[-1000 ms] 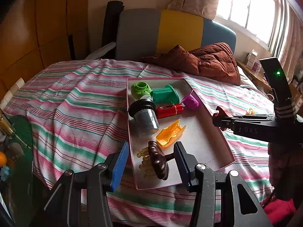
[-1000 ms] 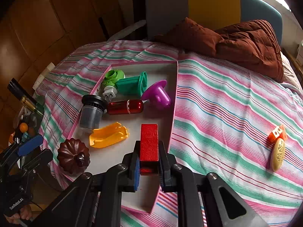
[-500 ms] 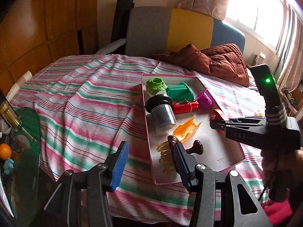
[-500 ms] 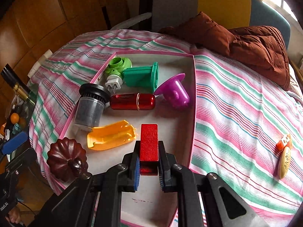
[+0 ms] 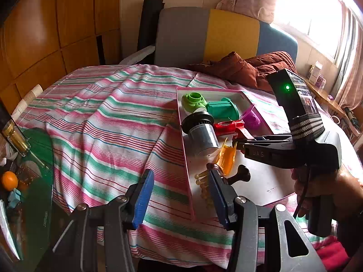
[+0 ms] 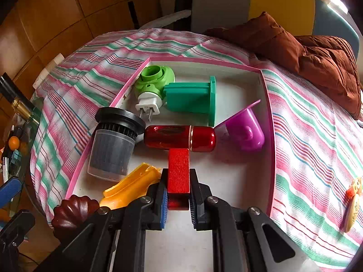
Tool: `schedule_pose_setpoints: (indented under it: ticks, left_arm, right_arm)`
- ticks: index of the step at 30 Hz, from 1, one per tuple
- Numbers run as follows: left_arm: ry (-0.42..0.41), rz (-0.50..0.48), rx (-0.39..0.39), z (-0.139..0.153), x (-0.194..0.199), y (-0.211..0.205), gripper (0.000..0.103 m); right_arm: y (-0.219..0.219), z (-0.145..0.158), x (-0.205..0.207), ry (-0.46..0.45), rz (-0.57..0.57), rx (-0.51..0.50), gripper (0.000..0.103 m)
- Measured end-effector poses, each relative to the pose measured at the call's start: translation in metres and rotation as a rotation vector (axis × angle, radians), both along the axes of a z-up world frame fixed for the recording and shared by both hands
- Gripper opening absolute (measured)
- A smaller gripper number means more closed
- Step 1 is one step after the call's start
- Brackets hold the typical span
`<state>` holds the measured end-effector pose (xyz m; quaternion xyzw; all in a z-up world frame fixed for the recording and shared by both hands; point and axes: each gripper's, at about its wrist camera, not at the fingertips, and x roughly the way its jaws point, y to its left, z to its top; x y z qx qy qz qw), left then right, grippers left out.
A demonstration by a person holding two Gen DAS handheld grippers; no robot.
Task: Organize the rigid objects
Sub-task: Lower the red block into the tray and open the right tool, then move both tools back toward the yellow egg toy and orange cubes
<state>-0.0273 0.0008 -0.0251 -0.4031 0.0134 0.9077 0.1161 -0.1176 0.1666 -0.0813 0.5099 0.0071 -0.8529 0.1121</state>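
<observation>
Right gripper [image 6: 178,200], at the lower centre of its own view, is clamped tight on a red block [image 6: 178,172] whose far end points up-frame at the red capsule [image 6: 180,138] lying crosswise in the pink-rimmed tray [image 6: 271,122]. The step in hand looks like setting the block down inside the tray; to do it well, I would lower it onto the bare white floor to the right of the yellow piece [image 6: 132,184], keep it level, and part the grip only once it rests flat, so it neither nudges the capsule nor tips. Crowding the upper part of the tray are a purple cup [image 6: 246,131], a green holder [image 6: 192,98], a lime plug [image 6: 154,83] and a dark filter canister [image 6: 112,147]; a brown knob [image 6: 72,213] sits at the lower left corner. Left gripper [image 5: 179,198], in the lower middle of its view, stands partly open with nothing between its pads, over the striped bedspread [image 5: 109,122] beside the tray's near rim. An orange-and-cream item [image 6: 352,204] lies on the bedspread at the right edge, well apart from the tray.
</observation>
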Motion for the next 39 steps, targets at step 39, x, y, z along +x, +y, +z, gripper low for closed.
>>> schedule_pose_setpoints:
  ticks: [39]
  left_arm:
    - [0.052,-0.107,-0.041,0.018,0.016,0.041,0.05]
  right_arm:
    - [0.208,0.058,0.073,0.203,-0.448,0.028,0.038]
